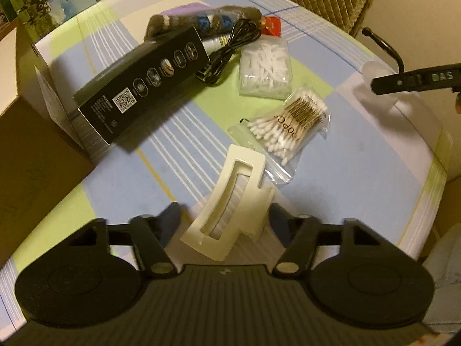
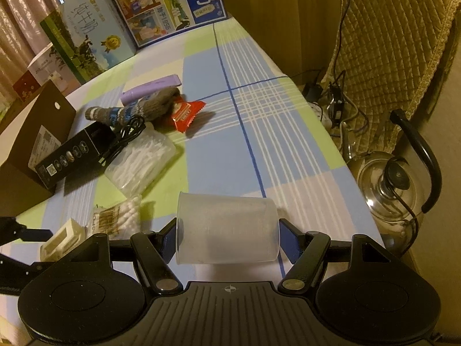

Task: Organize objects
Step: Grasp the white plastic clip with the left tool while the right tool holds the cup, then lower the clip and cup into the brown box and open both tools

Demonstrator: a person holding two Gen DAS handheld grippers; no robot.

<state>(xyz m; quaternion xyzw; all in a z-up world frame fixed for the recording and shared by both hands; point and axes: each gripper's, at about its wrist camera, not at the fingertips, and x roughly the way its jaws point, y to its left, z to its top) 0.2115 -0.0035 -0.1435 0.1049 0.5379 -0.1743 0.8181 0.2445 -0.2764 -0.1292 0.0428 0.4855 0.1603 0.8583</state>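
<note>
Checked cloth in blue, green and white covers the desk [image 2: 253,150], with milk cartons [image 2: 161,14] standing along its far edge and a steel kettle [image 2: 394,190] off its right side.

Most of the clutter sits toward the left edge. A black box [image 1: 141,86] leans on an open brown carton [image 1: 31,150]. Beyond the box lie a knitted glove [image 1: 198,20], a black cable [image 1: 230,49], a red snack packet [image 2: 187,115] and a purple case [image 2: 152,86]. A clear packet of white picks [image 1: 265,69] and a bag of cotton swabs [image 1: 291,124] lie closer in, toward the middle.

The left gripper [image 1: 224,216] has its jaws spread around a cream hair clip [image 1: 230,204]. The clip stands tilted between them, but whether the pads actually press it I cannot tell.

The right gripper [image 2: 227,236] has its jaws closed against the sides of a clear plastic cup [image 2: 227,227], which lies on its side near the right edge, its mouth toward the left.

My reading is that the sorting has only begun, with both hands at the pick-up stage and nearly everything else untouched. The next move likely calls for a firm closure on the clip, which is thin and slotted and may twist. It then wants a lift clear of the swab bag just beside it. The cup is light and smooth, so a gentle squeeze suits it better than a hard one. The brown carton looks the probable destination.
</note>
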